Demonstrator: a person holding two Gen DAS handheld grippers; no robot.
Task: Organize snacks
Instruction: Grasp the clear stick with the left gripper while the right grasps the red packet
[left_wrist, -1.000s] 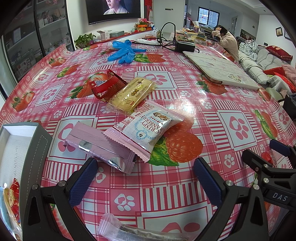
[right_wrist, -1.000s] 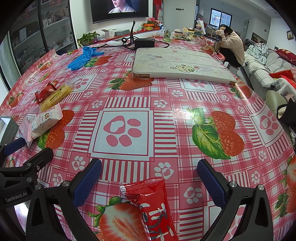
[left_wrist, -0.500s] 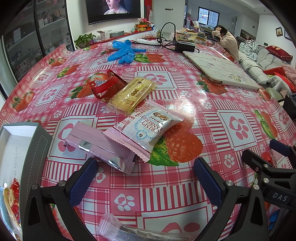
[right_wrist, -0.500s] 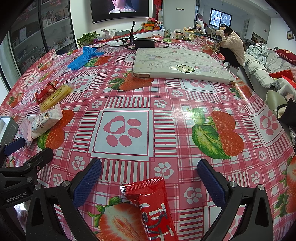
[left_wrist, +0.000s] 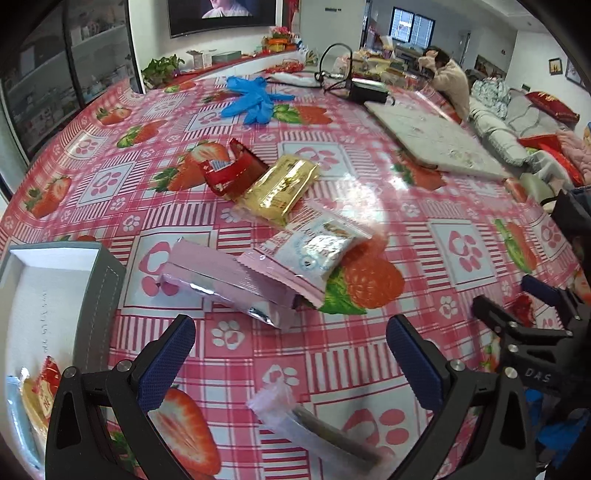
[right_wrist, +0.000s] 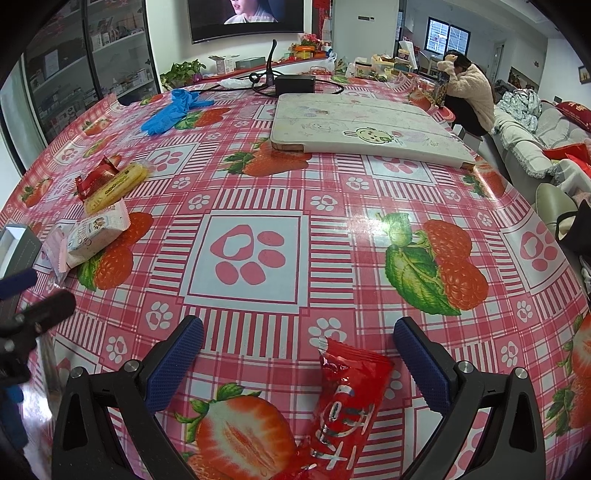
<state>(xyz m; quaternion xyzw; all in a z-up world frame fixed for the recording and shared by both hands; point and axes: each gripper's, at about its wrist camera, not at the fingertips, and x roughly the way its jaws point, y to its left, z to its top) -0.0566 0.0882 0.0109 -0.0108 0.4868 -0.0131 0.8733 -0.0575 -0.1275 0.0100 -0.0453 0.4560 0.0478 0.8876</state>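
Note:
In the left wrist view my left gripper (left_wrist: 290, 343) is open low over the strawberry tablecloth. A clear packet with a dark stick (left_wrist: 310, 424) lies between its fingers. Ahead lie a pink packet (left_wrist: 225, 284), a white-and-pink biscuit packet (left_wrist: 314, 254), a gold packet (left_wrist: 280, 188) and a red packet (left_wrist: 232, 171). A grey box (left_wrist: 103, 295) at the left holds a few snacks (left_wrist: 40, 391). My right gripper (right_wrist: 299, 343) is open, with a red snack packet (right_wrist: 347, 398) on the cloth between its fingers, nearer the right one.
Blue gloves (right_wrist: 170, 114) lie at the far left. A white folded mat (right_wrist: 365, 129) and a black adapter with its cable (right_wrist: 295, 85) sit at the back. A person (right_wrist: 469, 96) sits at the far right edge, next to a sofa (right_wrist: 546, 136).
Both grippers have shifted a little to the left. The clear packet now lies further in between the left fingers, and the red packet sits nearer the right finger. Both stay open.

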